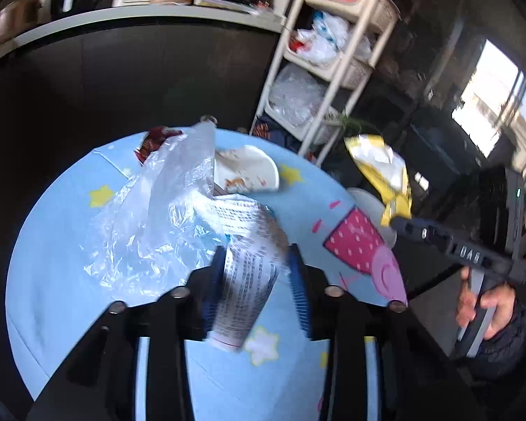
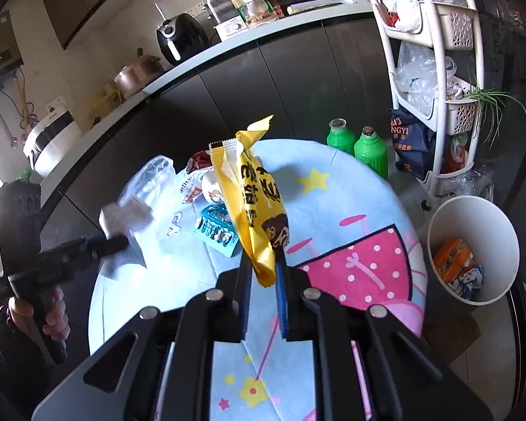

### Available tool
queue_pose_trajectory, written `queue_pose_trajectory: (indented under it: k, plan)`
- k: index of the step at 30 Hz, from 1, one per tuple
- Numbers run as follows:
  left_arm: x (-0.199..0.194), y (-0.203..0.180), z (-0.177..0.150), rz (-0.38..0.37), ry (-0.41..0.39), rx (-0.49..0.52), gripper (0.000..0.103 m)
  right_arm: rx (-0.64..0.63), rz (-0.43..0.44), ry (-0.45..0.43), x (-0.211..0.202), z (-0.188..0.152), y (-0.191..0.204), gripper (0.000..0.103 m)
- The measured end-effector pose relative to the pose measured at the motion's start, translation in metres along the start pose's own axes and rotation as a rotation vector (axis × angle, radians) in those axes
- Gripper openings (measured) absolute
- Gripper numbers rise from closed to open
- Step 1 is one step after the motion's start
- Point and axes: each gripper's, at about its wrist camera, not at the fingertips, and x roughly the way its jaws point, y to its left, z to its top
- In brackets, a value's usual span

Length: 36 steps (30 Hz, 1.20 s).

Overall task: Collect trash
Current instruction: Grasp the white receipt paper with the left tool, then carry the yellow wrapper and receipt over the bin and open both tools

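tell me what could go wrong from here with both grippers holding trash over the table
The left gripper pinches only the middle of the printed paper wrapper, and clear plastic clings beside it, so either might drop. The right gripper holds the yellow snack bag by its bottom edge; it could slip before reaching the white bin.

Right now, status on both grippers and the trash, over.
Left gripper clamped on white printed wrapper. Right gripper shut on yellow snack bag. Bin right of table, path clear.
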Motion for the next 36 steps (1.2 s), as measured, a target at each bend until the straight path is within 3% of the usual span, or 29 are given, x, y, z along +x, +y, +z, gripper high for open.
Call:
queue_pose_trajectory:
  k: [3,6,10,16,18,21,25,29,33,35,36]
  plan:
    - [0.005,-0.012,-0.011,0.049,0.014,0.045,0.045,0.008,0.004,-0.004,-0.007,-0.004,-0.002,0.014]
    - [0.012,-0.011,-0.021,0.039,0.040,0.010,0.046,0.009,0.007,-0.001,-0.011,-0.010,-0.002,0.014]
    - [0.015,-0.009,-0.036,0.070,0.048,-0.040,0.068,0.001,0.007,0.003,-0.014,-0.015,0.000,0.014]
    - [0.005,-0.013,-0.057,0.038,0.066,-0.058,0.065,-0.005,0.009,0.004,-0.017,-0.019,0.002,0.014]
    - [0.002,-0.015,-0.066,0.006,0.079,-0.069,0.055,-0.007,0.012,0.006,-0.017,-0.020,0.004,0.014]
    - [0.004,-0.023,-0.073,-0.015,0.090,-0.072,0.052,-0.014,0.013,0.016,-0.015,-0.023,0.005,0.014]
    - [0.017,-0.038,-0.067,0.013,0.077,-0.012,0.055,-0.018,0.010,0.032,-0.011,-0.027,0.007,0.014]
    - [0.027,-0.047,-0.055,0.028,0.057,0.021,0.071,-0.017,0.002,0.037,-0.011,-0.030,0.007,0.014]
    - [0.046,-0.051,-0.047,0.029,0.091,0.037,0.069,-0.007,0.003,0.043,-0.009,-0.032,0.005,0.014]
    - [0.059,-0.049,-0.046,0.035,0.134,0.028,0.047,-0.008,0.003,0.047,-0.008,-0.033,0.004,0.014]
    - [0.063,-0.048,-0.047,0.035,0.150,0.020,0.041,-0.007,0.003,0.048,-0.008,-0.034,0.004,0.014]
